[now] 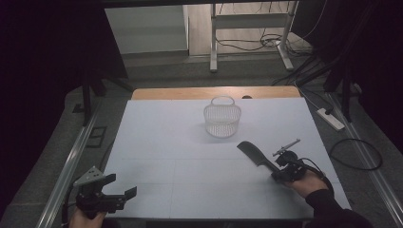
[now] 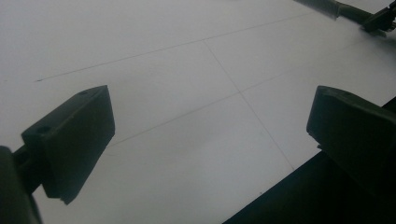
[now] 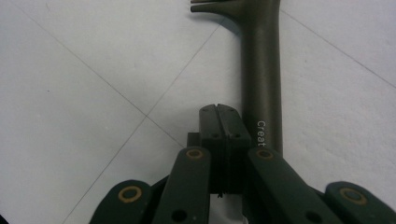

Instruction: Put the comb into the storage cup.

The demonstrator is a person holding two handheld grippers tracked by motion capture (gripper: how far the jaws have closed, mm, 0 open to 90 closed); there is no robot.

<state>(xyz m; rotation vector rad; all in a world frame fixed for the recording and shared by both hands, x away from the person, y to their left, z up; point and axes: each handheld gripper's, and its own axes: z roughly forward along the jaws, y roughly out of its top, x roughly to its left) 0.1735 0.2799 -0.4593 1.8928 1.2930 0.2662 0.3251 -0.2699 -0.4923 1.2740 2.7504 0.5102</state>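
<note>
Lab: dark curtains (image 1: 43,57), floor cables (image 1: 354,154)

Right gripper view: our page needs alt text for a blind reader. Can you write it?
The right gripper, jaws shut together with nothing between them, sits beside the handle of a dark comb lying on a white table. The comb's teeth start at the top edge.

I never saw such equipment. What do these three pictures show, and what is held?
No robot: a person holds a black two-jaw hand-held gripper in each hand. The high view looks down on the white table; the other two pictures come from cameras on those hand-held grippers. On the table are a white mesh basket with a handle and a black long-handled comb. The left hand-held gripper is open, empty. The right hand-held gripper is shut; the comb's handle lies beside its jaws, not between them.
</note>
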